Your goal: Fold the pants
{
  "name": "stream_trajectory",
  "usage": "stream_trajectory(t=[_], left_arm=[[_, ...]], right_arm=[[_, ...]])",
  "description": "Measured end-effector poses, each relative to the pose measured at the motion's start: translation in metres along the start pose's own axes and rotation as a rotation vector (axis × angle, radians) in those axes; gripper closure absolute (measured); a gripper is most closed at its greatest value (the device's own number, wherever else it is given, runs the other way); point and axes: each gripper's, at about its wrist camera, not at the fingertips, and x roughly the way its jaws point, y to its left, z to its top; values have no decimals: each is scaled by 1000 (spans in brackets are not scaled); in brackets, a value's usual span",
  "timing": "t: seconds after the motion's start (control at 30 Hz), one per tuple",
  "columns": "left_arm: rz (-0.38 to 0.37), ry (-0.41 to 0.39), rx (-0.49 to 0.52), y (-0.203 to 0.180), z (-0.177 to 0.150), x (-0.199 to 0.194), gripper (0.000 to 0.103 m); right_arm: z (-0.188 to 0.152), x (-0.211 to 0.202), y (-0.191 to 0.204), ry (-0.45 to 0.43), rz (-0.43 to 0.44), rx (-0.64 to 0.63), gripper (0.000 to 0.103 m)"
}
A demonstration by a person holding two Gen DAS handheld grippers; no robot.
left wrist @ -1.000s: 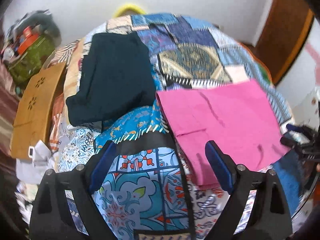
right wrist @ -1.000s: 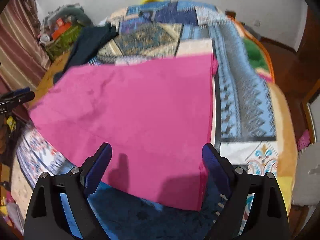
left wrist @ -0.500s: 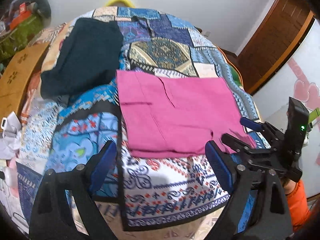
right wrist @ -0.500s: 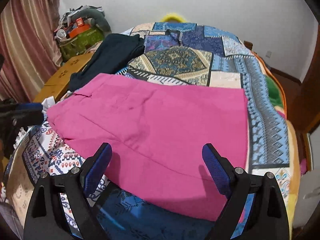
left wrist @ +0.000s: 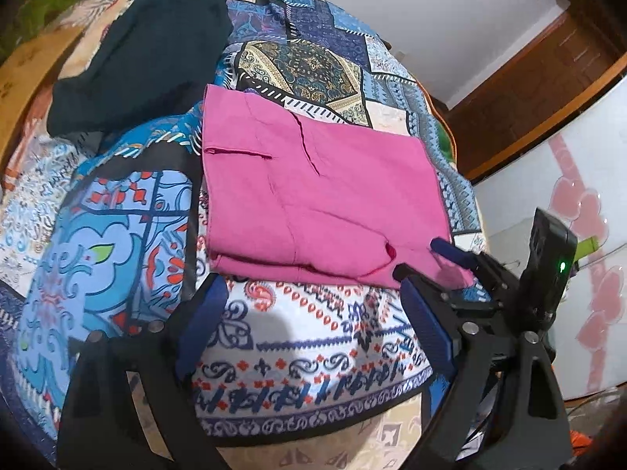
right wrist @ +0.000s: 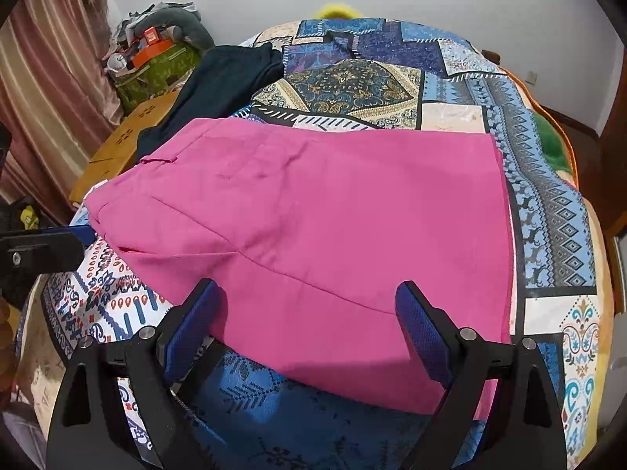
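Note:
Pink pants (left wrist: 313, 196) (right wrist: 333, 227) lie folded flat on a patterned bedspread (left wrist: 117, 235) (right wrist: 352, 78). My left gripper (left wrist: 313, 313) is open above the bedspread just short of the pants' near edge, nothing between its blue pads. My right gripper (right wrist: 309, 313) is open too, hovering over the near part of the pink cloth without gripping it. In the left wrist view the right gripper (left wrist: 431, 262) shows at the pants' near right corner. The left gripper's finger (right wrist: 47, 250) shows at the left edge of the right wrist view.
A folded dark garment (left wrist: 145, 51) (right wrist: 219, 90) lies beyond the pants at the far left. A wooden board (right wrist: 129, 145) and a cluttered pile (right wrist: 156, 55) stand left of the bed. A wooden door (left wrist: 548, 78) and a white cabinet (left wrist: 568, 203) are on the right.
The left gripper swung and rolled so the pants moved from its right side to straight ahead, and the right gripper came into its view. The right gripper drew back toward the pants' near edge.

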Motion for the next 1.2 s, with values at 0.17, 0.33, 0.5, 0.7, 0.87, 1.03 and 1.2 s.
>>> stream_trajectory(t=[0.17, 0.33, 0.5, 0.7, 0.87, 1.03, 1.2], left_arm=[[-41, 15, -60, 4, 16, 13, 20], [34, -13, -142, 12, 34, 23, 74], [97, -91, -96, 7, 34, 12, 84], [224, -201, 44, -3, 36, -27, 85], [355, -290, 154, -6, 33, -59, 86], [428, -315, 247, -20, 32, -58, 86], [408, -349, 321, -47, 37, -54, 86]], right_arm=[[-2, 1, -2, 4, 12, 27, 13], [-2, 0, -1, 1, 1, 25, 13], [-2, -6, 2, -27, 3, 18, 13], [4, -20, 5, -93, 14, 21, 13], [7, -12, 4, -66, 22, 31, 13], [3, -4, 7, -39, 23, 9, 14], [1, -4, 5, -35, 28, 25, 14]])
